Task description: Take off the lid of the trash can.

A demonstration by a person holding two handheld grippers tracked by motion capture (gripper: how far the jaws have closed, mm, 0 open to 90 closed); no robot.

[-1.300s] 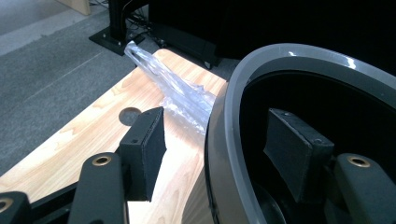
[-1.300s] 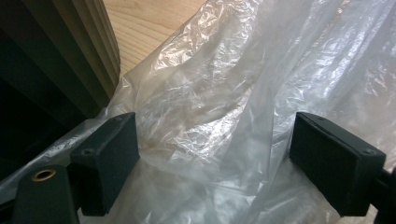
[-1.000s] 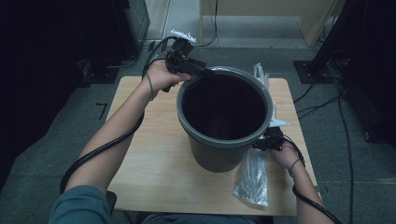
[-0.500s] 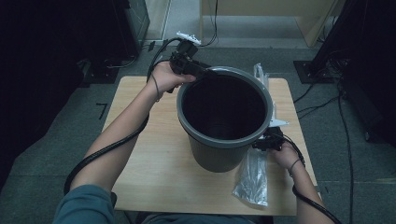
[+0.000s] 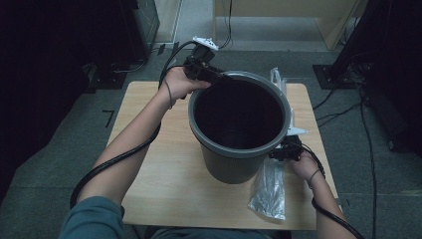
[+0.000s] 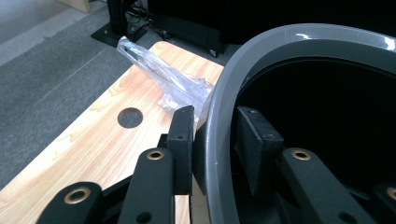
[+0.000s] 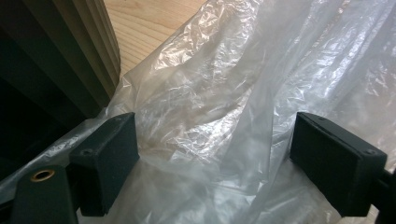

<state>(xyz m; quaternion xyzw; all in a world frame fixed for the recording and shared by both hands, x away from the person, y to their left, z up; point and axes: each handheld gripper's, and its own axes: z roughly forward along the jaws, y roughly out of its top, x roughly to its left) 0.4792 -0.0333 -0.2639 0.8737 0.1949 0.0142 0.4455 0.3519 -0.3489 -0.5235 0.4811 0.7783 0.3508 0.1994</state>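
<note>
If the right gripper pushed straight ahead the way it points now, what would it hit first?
Most likely the clear plastic bag: it lies crumpled between and just ahead of the right gripper, whose jaws stand open. The grey bucket sits off to one side.

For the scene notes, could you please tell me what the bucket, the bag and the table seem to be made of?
Bucket: likely moulded plastic, smooth grey with a semi-gloss sheen on its rim.
Bag: thin clear plastic film, crinkled and glinting.
Table: light wood or wood-look laminate, matte, with visible grain; which one I cannot tell.
</note>
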